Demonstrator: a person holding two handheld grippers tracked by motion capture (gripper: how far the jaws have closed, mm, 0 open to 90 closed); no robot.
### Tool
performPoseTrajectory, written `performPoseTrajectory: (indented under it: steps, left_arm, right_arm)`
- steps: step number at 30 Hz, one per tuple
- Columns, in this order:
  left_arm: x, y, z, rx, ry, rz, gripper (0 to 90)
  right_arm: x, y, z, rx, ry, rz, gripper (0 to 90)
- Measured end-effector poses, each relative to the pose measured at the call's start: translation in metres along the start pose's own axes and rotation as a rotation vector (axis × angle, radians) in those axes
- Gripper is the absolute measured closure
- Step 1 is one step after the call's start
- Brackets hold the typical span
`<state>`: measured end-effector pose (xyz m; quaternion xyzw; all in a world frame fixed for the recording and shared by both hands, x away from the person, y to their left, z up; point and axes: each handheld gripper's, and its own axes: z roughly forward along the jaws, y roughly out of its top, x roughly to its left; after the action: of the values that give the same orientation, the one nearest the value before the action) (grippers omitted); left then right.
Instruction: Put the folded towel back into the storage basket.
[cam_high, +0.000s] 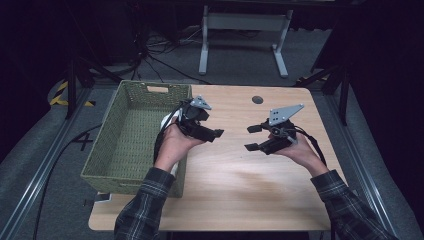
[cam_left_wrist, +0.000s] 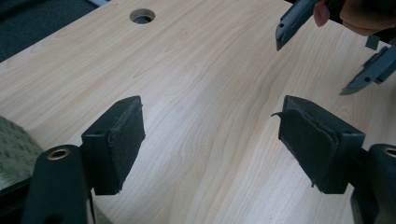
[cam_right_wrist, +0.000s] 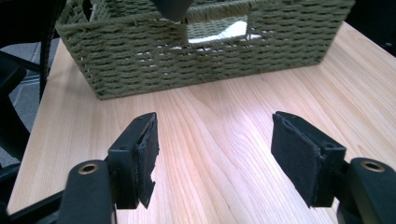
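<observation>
Facing each other over the bench (cam_high: 235, 175), both hand-held grippers hang in the air just right of the basket (cam_high: 131, 135). Nearer the basket, the left hand-held gripper (cam_left_wrist: 210, 140) has its jaws wide apart with bare wood between them. Farther from the basket, the right hand-held gripper (cam_right_wrist: 215, 154) is likewise wide and empty, pointing at the basket's woven wall and its handle slot.
</observation>
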<state>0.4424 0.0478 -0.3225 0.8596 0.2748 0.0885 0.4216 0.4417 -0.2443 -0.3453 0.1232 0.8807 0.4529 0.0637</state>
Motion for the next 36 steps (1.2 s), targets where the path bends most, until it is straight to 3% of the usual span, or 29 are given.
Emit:
performPoseTrajectory:
  steps: [8, 14, 18, 22, 36]
  left_arm:
    - [-0.021, -0.005, 0.016, -0.001, 0.004, -0.01, 19.5]
    - [-0.038, -0.017, 0.035, 0.029, 0.002, 0.003, 18.7]
    - [-0.051, -0.028, 0.051, 0.03, -0.023, -0.007, 18.5]
    - [-0.056, -0.034, 0.06, 0.029, -0.041, -0.027, 18.3]
    - [-0.073, -0.067, 0.081, 0.034, -0.054, 0.02, 17.1]
  right_arm:
    - [-0.004, -0.02, -0.017, -0.008, -0.052, 0.034, 31.3]
    - [-0.003, -0.037, -0.021, -0.001, -0.075, 0.065, 30.4]
    - [0.0, -0.051, -0.022, 0.017, -0.091, 0.078, 29.0]
    - [0.002, -0.06, -0.023, 0.021, -0.104, 0.089, 27.9]
    - [0.007, -0.11, -0.033, 0.069, -0.186, 0.144, 21.6]
